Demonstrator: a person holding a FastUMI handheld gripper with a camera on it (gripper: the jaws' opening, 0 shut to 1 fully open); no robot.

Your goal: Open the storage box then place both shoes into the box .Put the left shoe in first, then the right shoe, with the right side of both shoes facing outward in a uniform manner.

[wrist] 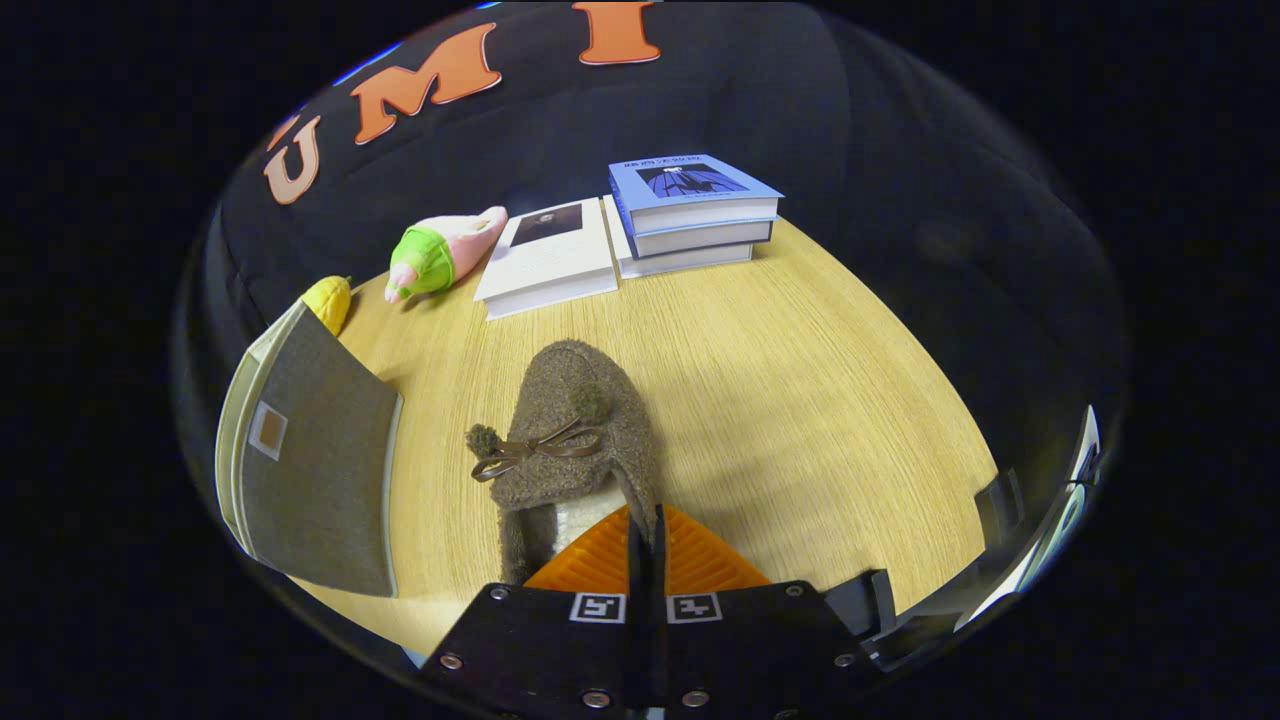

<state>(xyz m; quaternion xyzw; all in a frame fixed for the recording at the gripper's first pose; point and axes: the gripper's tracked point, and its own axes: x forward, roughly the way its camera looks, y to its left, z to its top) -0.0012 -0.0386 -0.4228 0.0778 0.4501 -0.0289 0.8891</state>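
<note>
With the shoe (575, 440) as the landmark, the box (315, 470) stood to its left on the table (800, 400), grey, its lid swung open and tilted toward the shoe. Beyond the box, further from the shoe, lay a yellow toy (328, 302), and past it a pink and green plush (440, 255) lying on its side. The shoe itself was brown and fuzzy, with a thin bow and two pompoms, its toe pointing away from the gripper (645, 530). The fingers were pressed nearly together on the rear rim of the shoe's opening, pinching the collar between them. Behind the shoe, near the wall, lay a white book (550, 262), and just right of that a stack of books (695, 215) with a blue one on top. Right of the shoe the table was plain pale wood.
</note>
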